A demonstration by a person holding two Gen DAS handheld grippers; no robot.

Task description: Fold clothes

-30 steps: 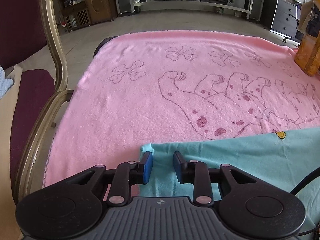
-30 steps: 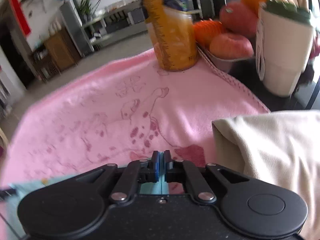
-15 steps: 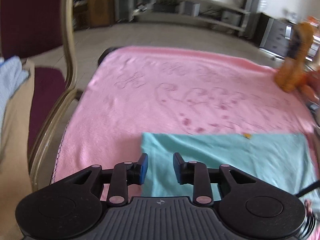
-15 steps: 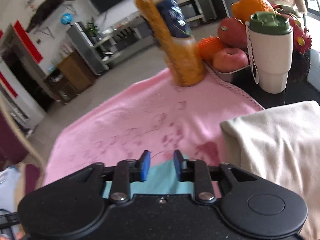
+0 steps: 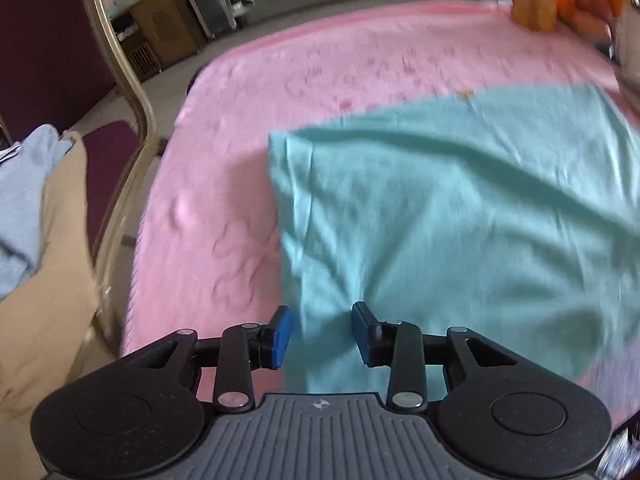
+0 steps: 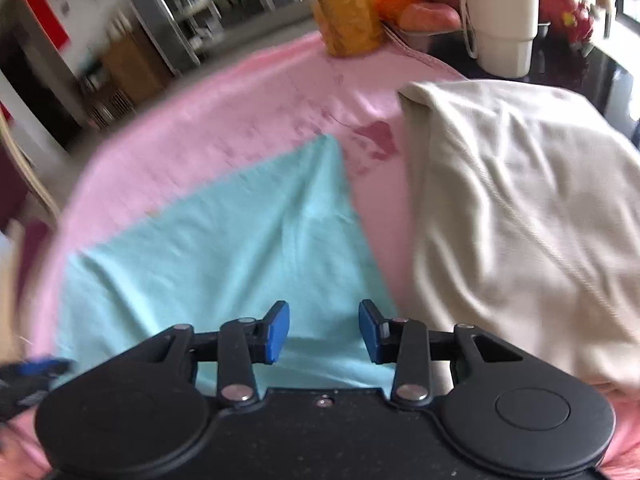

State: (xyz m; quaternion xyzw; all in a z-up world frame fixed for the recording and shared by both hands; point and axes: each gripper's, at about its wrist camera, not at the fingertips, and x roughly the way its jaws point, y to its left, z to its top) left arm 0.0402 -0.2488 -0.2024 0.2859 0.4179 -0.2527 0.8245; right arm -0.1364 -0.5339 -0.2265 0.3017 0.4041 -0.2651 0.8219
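Left gripper [image 5: 322,334], nearest in its view: jaws apart and opening, blue pads [image 5: 282,336] clear of the cloth, nothing grasped. A second ago the gap was slightly narrower and only the shirt's corner showed beside the pads. The teal shirt [image 5: 460,216] now fills the right half of that view, lying flat and creased on the pink towel [image 5: 224,168], its left edge running up from between the fingers.

Right gripper [image 6: 324,330]: jaws parted and opening, released; a second ago they were pinched together. The shirt [image 6: 224,264] lies below and ahead of the pads, untouched as far as the blur allows. To its right, apart from it, a cream garment [image 6: 520,208] lies heaped on the towel [image 6: 224,128].

Farther off: a chair [image 5: 120,64] at the towel's left with blue and tan cloth [image 5: 52,232] on it; beyond the towel, an orange bottle [image 6: 346,16], a white cup [image 6: 500,24] and fruit [image 6: 432,4], blurred.
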